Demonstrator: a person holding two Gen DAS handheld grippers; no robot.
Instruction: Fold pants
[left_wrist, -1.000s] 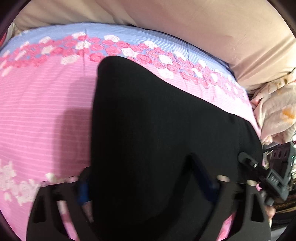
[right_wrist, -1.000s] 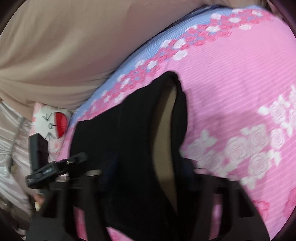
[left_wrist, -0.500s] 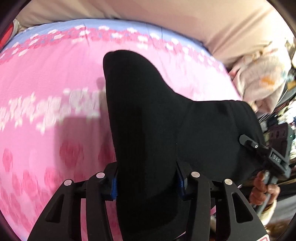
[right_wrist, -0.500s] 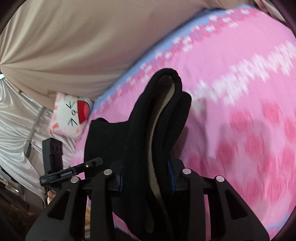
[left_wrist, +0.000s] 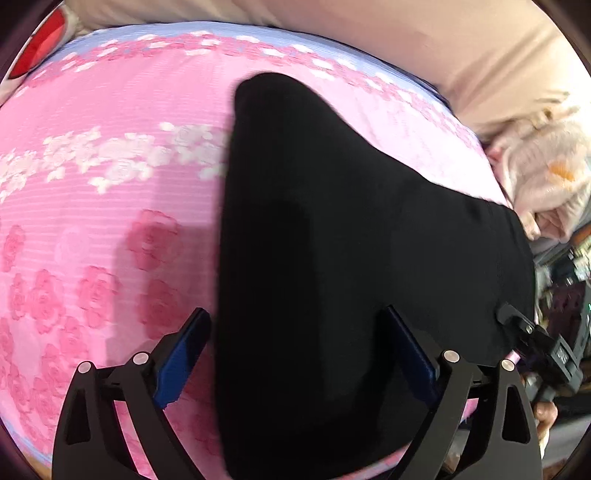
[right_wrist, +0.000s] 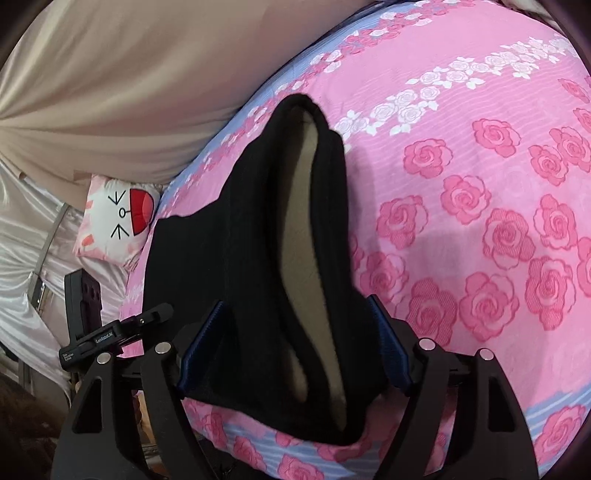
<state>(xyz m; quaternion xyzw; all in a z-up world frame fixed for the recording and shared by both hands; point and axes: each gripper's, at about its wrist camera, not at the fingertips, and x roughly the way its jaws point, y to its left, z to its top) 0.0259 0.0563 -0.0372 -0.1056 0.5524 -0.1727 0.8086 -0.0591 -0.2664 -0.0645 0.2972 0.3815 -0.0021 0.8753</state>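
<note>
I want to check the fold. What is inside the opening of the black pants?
In the right wrist view, the pants gape and show a beige lining. The black cloth covers everything deeper inside.

Even, bright indoor light; soft shadows fall on the pink rose-printed bedsheet (left_wrist: 110, 240) beside the black folded pants (left_wrist: 332, 258). Fisheye bending and dark vignetting at corners; slight motion blur.

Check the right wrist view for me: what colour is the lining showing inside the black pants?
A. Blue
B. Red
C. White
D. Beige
D. A beige lining shows along the open fold of the black pants, which lie on the pink rose-print sheet.
</note>
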